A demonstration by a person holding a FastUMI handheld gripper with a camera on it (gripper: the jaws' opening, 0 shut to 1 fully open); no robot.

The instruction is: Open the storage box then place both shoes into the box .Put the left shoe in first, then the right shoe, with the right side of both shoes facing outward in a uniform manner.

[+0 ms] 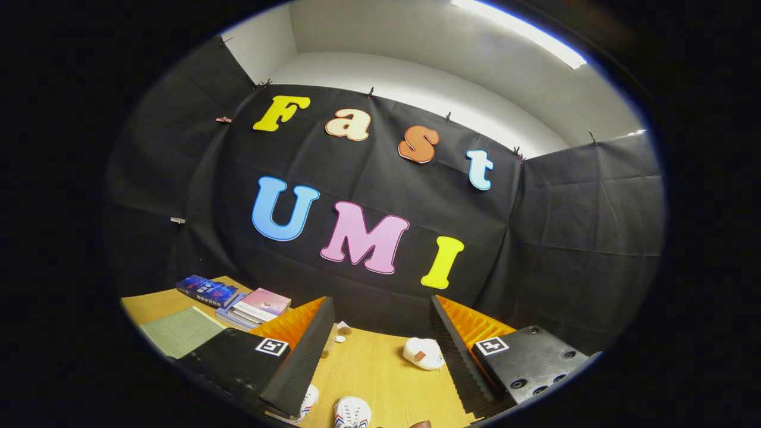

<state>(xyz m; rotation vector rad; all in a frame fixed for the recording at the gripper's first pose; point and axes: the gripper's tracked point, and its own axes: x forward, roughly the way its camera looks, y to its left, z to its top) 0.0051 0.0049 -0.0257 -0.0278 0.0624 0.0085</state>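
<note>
My gripper (pixel 380 312) is held high above the wooden table (pixel 380 368), tilted up toward the booth's wall, with its fingers wide apart and nothing between them. Far below, between the fingers' bases, the toe of a white shoe (pixel 352 411) with red and blue stripes points up at me. A second white shoe (pixel 309 399) lies just left of it, mostly hidden under the left finger (pixel 297 362).
A small white rounded object (pixel 423 353) with a red mark lies on the table beside the right finger. Two tiny pale items (pixel 341 331) sit by the wall. Stacked books (pixel 238 300) and a green cover (pixel 181 330) lie left of the fingers.
</note>
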